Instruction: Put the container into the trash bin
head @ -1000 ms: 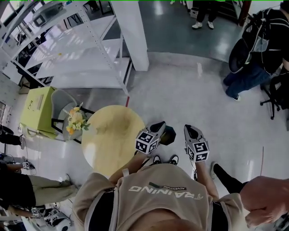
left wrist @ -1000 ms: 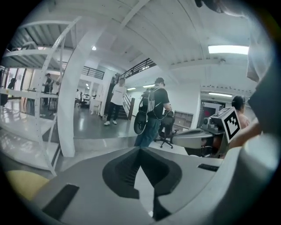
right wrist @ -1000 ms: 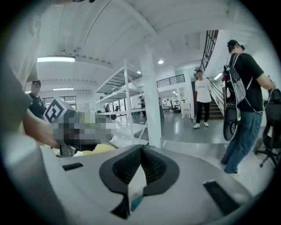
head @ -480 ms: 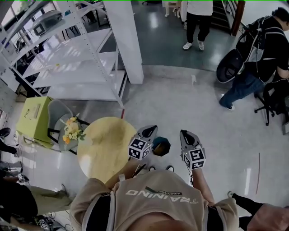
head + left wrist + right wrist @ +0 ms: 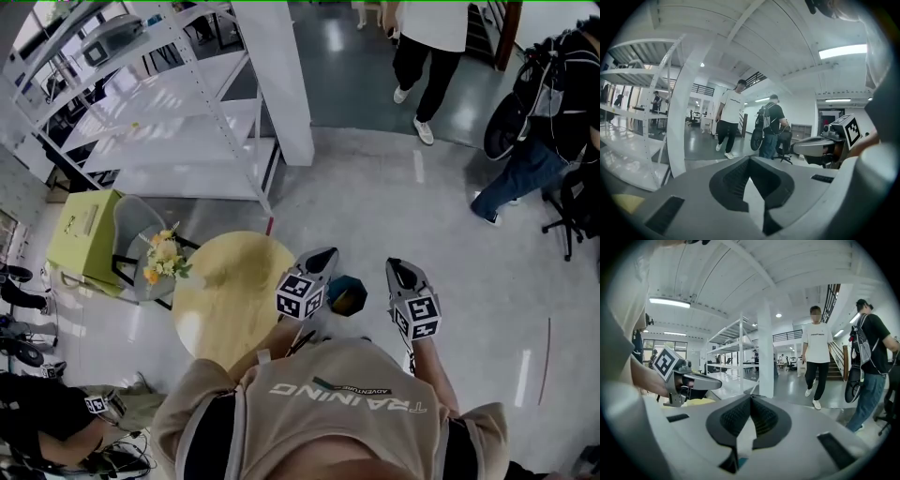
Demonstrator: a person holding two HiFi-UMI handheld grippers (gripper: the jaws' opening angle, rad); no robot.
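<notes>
The grey floor is carrying the trash bin (image 5: 354, 302), something teal inside, possibly the container (image 5: 342, 285). The left claw (image 5: 322, 255) and right claw (image 5: 399, 269) are hovering closed and empty; confirming the contents seems advisable.

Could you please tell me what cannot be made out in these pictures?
1. Container: it appears in no view; neither the left gripper nor the right gripper holds it.
2. Trash bin inside: in the head view it is too small and dark, and the left gripper covers its edge.
3. Trash bin in both gripper views: almost wholly blocked by each gripper's own body.
</notes>
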